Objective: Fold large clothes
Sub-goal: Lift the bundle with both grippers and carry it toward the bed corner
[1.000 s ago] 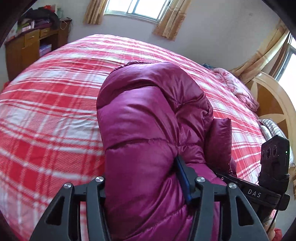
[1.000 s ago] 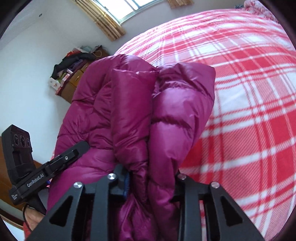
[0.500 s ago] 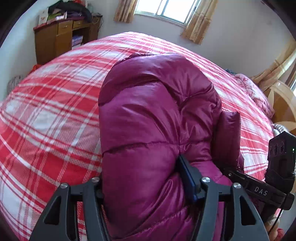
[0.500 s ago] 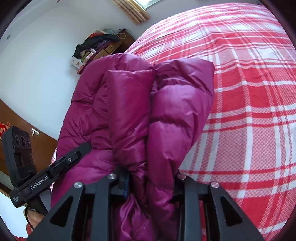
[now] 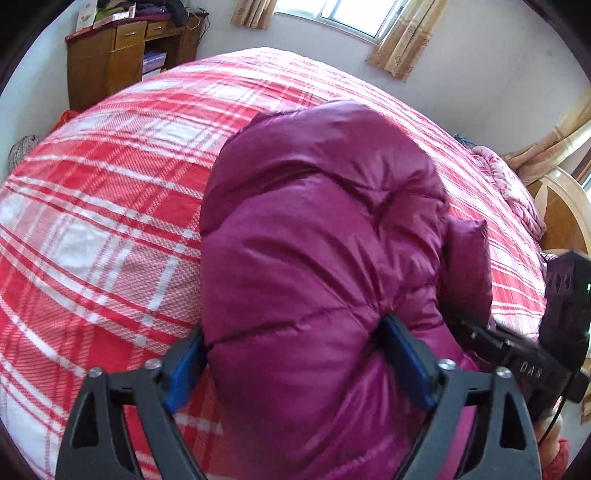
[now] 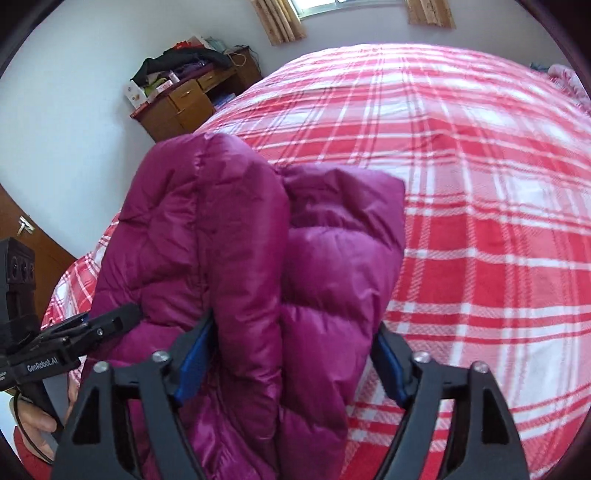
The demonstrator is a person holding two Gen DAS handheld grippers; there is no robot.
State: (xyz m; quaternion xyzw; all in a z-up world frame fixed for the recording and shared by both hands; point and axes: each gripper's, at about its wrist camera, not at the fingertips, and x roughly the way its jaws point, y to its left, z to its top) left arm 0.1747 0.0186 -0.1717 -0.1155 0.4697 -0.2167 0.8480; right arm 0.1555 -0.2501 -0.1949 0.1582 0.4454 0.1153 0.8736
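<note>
Left gripper (image 5: 295, 354) and right gripper (image 6: 291, 354): fingers (image 5: 184, 363) opening, spread around the folded purple jacket (image 5: 325, 236), which bulges between them, resting on the red plaid bed (image 5: 110, 206).

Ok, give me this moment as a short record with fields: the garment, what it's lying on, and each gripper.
garment: magenta puffer jacket, folded into a thick bundle
surface: red and white plaid bedspread
left gripper: jaws opening, jacket between them
right gripper: jaws opening, folded jacket edge between them
background: wooden desk, curtained window
</note>
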